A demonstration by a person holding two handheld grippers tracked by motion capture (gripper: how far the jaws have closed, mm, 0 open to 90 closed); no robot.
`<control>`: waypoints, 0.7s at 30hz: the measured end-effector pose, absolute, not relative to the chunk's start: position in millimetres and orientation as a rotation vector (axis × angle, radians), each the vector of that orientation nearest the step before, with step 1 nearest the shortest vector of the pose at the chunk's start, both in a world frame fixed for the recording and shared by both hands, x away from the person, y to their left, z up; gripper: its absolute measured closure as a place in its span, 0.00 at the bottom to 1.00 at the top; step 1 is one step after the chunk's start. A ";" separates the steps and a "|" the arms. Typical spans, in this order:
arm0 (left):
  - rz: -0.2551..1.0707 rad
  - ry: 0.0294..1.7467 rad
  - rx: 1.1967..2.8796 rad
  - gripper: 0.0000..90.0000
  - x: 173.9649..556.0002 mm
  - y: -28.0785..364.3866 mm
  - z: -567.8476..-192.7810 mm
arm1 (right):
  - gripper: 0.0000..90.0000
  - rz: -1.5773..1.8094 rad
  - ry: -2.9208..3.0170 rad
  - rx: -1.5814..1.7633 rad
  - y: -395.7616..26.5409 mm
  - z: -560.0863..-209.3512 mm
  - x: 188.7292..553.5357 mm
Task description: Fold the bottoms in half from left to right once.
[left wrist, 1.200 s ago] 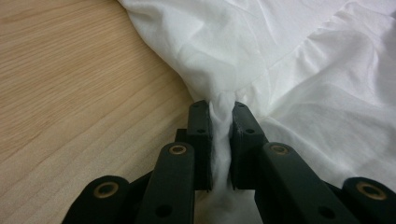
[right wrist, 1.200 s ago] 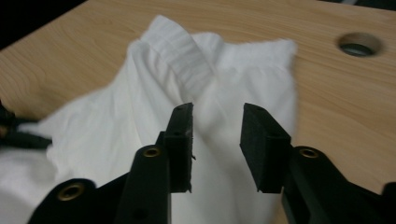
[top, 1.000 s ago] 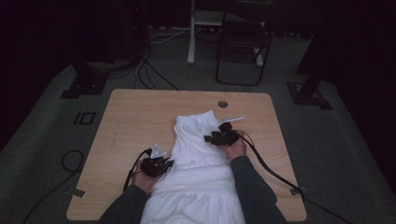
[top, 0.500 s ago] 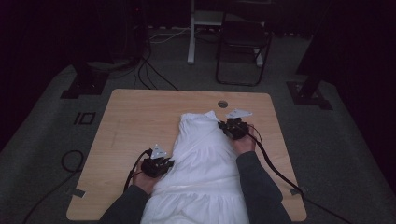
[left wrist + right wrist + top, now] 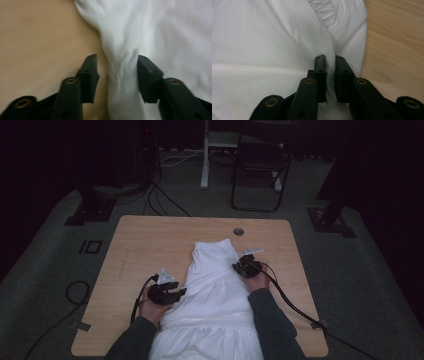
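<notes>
Lying along the middle of the wooden tabletop (image 5: 150, 240), its hem over the near edge, a white dress (image 5: 215, 295) looks only partly folded. The right gripper (image 5: 330, 65) is clenched on a fold at its right side; the left gripper (image 5: 116, 75), just opening, stands released around a ridge.

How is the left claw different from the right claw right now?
The left claw has just been opening: its jaws stand apart, with a loose ridge of the white garment between them. The right claw has its jaws nearly together, pinching a fold of that garment. The left sits nearer the person, the right farther up the table. Both are black.
</notes>
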State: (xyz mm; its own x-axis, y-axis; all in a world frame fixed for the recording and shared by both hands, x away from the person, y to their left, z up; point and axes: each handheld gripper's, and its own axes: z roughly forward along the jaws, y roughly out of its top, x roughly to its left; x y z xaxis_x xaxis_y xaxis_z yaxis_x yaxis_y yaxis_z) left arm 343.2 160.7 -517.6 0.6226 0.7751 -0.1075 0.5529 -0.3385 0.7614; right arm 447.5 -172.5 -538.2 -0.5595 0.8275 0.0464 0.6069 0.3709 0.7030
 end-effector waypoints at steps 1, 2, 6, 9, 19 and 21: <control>0.361 1.040 2.022 0.56 348.4 160.2 -511.7 | 0.90 1.003 2.323 1.275 -173.9 -538.6 448.3; 0.371 1.034 2.019 0.53 355.2 158.3 -506.5 | 0.90 1.018 2.325 1.288 -175.1 -538.8 449.0; 0.383 1.057 2.050 0.44 390.6 139.8 -501.2 | 0.90 1.047 2.315 1.297 -177.3 -540.4 448.6; 0.359 1.102 2.096 0.43 417.0 123.2 -515.2 | 0.90 1.070 2.301 1.310 -178.8 -541.9 447.5; 0.327 1.051 2.137 0.81 407.3 114.5 -538.2 | 0.91 1.092 2.316 1.300 -183.8 -542.6 427.0; 0.303 1.030 2.138 0.87 399.0 115.9 -538.8 | 0.91 1.093 2.323 1.297 -184.6 -542.5 417.7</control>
State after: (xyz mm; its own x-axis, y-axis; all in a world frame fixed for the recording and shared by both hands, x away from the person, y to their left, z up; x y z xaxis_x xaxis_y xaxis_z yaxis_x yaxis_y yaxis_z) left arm 399.0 115.9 -538.8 0.6510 0.7528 -0.0973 0.5807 -0.4114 0.7026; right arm 417.7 -184.6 -542.5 -0.5654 0.8152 0.1253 0.6164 0.3168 0.7209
